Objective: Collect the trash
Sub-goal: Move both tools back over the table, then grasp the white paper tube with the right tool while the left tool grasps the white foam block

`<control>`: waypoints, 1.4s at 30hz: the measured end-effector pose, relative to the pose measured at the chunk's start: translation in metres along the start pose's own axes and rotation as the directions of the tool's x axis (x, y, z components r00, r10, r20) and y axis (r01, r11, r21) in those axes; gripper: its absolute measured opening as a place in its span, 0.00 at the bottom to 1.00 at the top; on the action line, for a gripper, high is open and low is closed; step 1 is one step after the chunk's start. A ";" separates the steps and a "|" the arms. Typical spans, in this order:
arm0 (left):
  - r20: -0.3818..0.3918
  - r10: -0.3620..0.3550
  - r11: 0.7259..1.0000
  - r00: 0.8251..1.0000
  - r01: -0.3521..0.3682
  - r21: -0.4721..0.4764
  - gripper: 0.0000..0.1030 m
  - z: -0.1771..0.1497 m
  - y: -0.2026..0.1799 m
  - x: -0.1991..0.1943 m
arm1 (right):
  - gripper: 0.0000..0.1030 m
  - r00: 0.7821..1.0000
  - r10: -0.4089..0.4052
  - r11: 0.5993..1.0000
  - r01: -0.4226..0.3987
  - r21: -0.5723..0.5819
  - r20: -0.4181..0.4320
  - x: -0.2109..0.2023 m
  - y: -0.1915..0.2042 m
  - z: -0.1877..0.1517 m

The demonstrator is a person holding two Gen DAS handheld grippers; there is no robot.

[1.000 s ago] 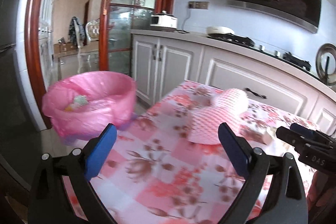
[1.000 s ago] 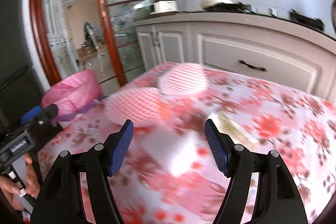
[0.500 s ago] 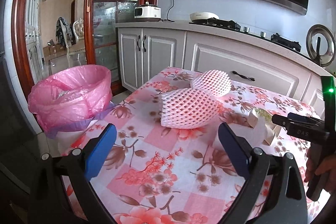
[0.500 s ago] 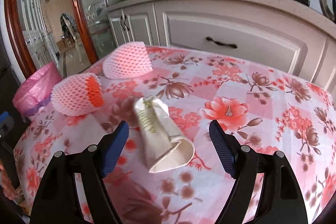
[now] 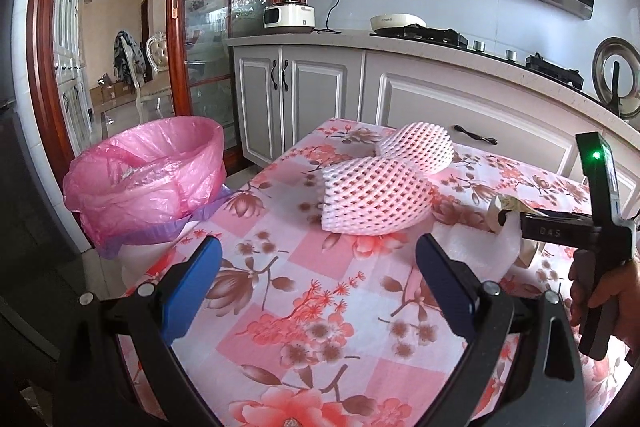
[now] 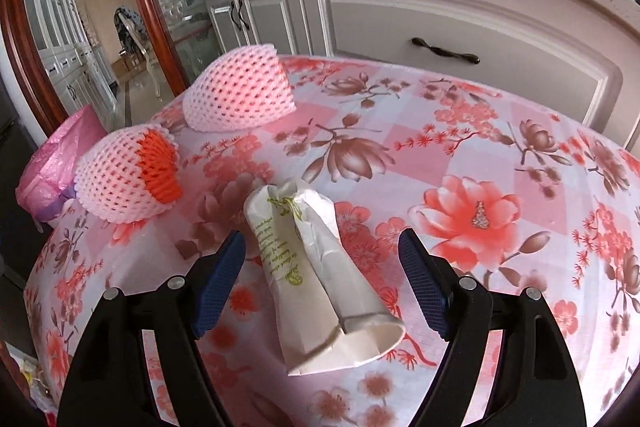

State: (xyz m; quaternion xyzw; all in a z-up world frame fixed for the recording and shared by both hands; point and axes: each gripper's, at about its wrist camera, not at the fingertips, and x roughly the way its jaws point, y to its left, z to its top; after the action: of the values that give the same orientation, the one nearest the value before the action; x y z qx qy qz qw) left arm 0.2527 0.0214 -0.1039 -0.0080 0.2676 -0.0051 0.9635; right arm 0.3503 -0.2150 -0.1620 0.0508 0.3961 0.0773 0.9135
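A crumpled white paper bag [image 6: 320, 267] with green print lies on the floral tablecloth, between the fingers of my right gripper [image 6: 322, 239]. Its jaws are closing, and the pads stand clear of the bag on both sides. Two pink foam fruit nets lie further back: one with an orange lining [image 6: 120, 183] and a second [image 6: 244, 95] behind it. My left gripper [image 5: 316, 247] is open over the cloth with nothing between its fingers, short of the nearer net [image 5: 372, 199]. A bin with a pink liner [image 5: 152, 171] stands off the table's left edge.
The table [image 5: 312, 327] ends just beyond the nets, in front of grey kitchen cabinets [image 5: 460, 107]. A white foam piece [image 5: 476, 251] lies beside the bag's end [image 5: 504, 205]. A hand [image 5: 600, 291] holds the right gripper's body [image 5: 552, 231] at the right of the left wrist view.
My right gripper has dropped and moved in over the paper bag, which now lies between its fingers. The left gripper has barely shifted in the last half second.
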 end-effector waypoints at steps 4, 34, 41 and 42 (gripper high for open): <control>-0.011 0.000 1.000 1.000 -0.001 -0.004 0.92 0.001 -0.001 0.001 | 0.48 1.000 0.005 1.000 -0.005 0.009 -0.011 0.000 -0.001 -0.004; -0.071 -0.132 0.972 0.989 0.143 0.185 0.92 -0.008 -0.147 0.057 | 0.36 0.975 -0.026 0.989 -0.008 0.150 0.222 -0.143 -0.050 -0.068; -0.113 -0.141 0.960 0.984 0.164 0.228 0.66 -0.011 -0.168 0.072 | 0.36 0.974 -0.018 0.987 -0.018 0.157 0.227 -0.149 -0.055 -0.075; -0.115 -0.142 0.959 0.983 0.166 0.231 0.63 -0.011 -0.169 0.073 | 0.36 0.974 -0.017 0.988 -0.020 0.155 0.228 -0.148 -0.054 -0.075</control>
State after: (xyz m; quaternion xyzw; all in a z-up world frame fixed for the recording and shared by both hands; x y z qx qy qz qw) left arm 0.3085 -0.1484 -0.1481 0.0876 0.3102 -0.1127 0.9399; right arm 0.2007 -0.2931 -0.1153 0.1312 0.2933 0.0403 0.9461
